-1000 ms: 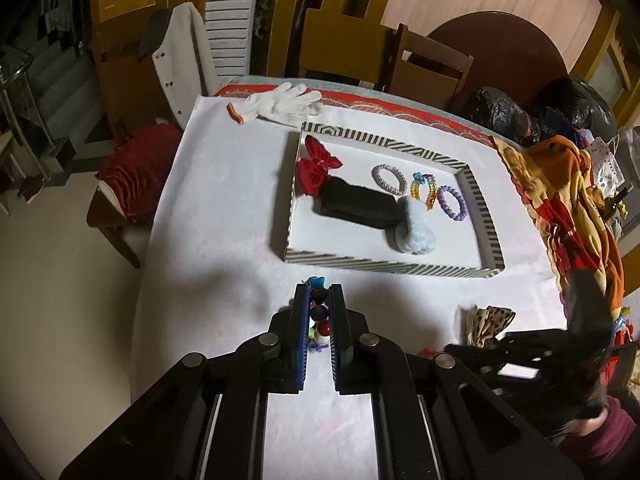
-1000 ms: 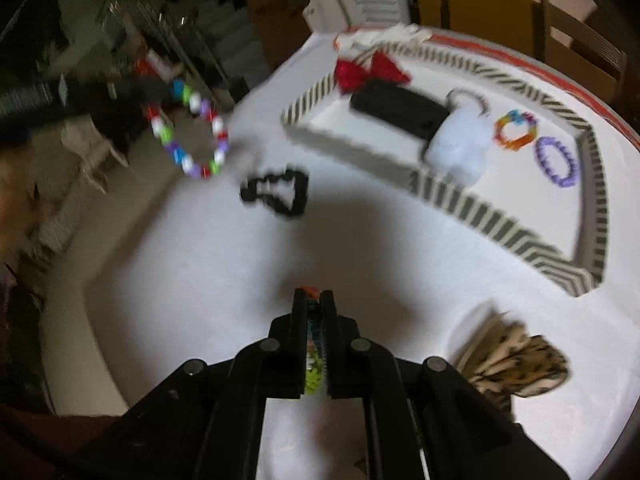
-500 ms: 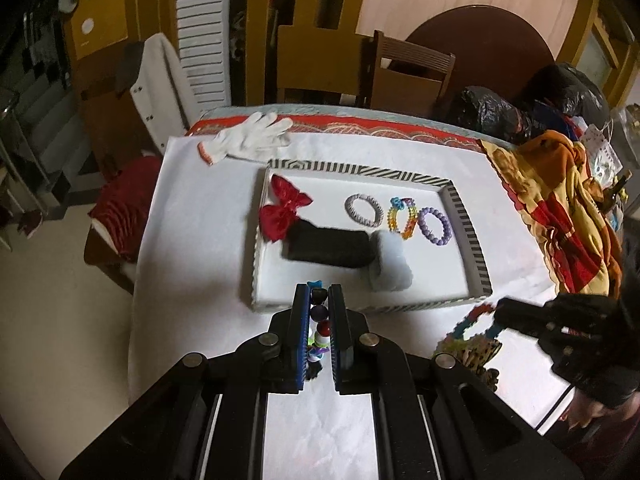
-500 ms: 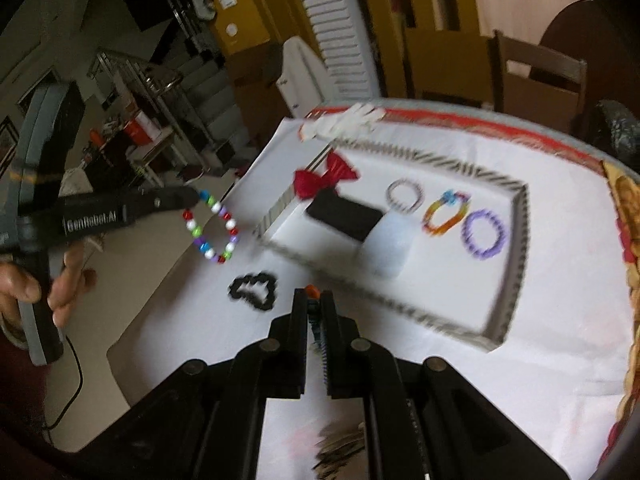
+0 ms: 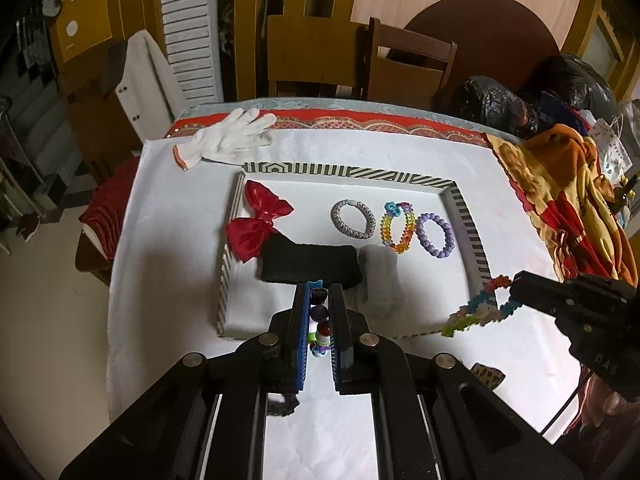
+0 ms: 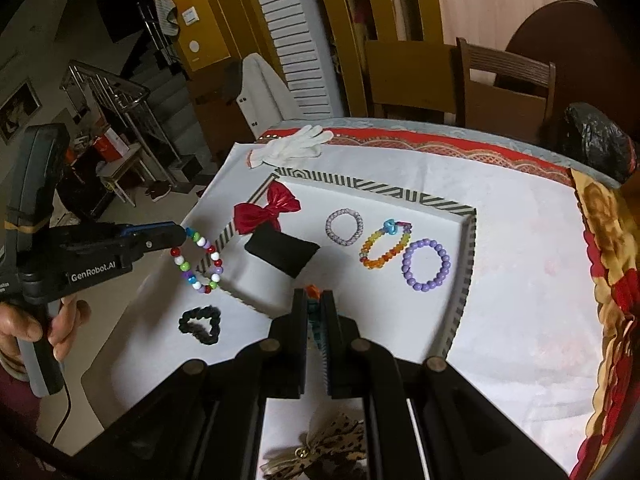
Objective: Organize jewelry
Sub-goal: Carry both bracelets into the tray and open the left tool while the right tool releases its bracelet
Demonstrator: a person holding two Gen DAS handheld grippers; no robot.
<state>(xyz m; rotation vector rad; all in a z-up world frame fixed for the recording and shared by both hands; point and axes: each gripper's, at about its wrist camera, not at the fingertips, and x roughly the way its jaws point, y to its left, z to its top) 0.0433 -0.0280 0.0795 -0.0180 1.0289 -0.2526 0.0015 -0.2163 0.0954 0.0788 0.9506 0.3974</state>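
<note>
Nearest, a leopard-print bow point(image 6: 320, 446) lies on the white cloth under the right gripper point(image 6: 314, 304), clamped narrow on a colourful bracelet point(image 5: 480, 308). Leftward, the left gripper point(image 5: 320, 300), marked "GenRobot.AI", pinches a bead bracelet point(image 6: 197, 261) beside a black scrunchie point(image 6: 200, 325). Beyond, the striped tray point(image 6: 466, 272) holds a black pad point(image 6: 282, 250), three bracelets point(image 6: 426, 265) and a red bow point(image 6: 268, 212); farthest lies a white glove point(image 6: 292, 145).

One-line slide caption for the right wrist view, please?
Left hand-held gripper dangles a multicolored bead bracelet beside the striped tray of bracelets.
</note>
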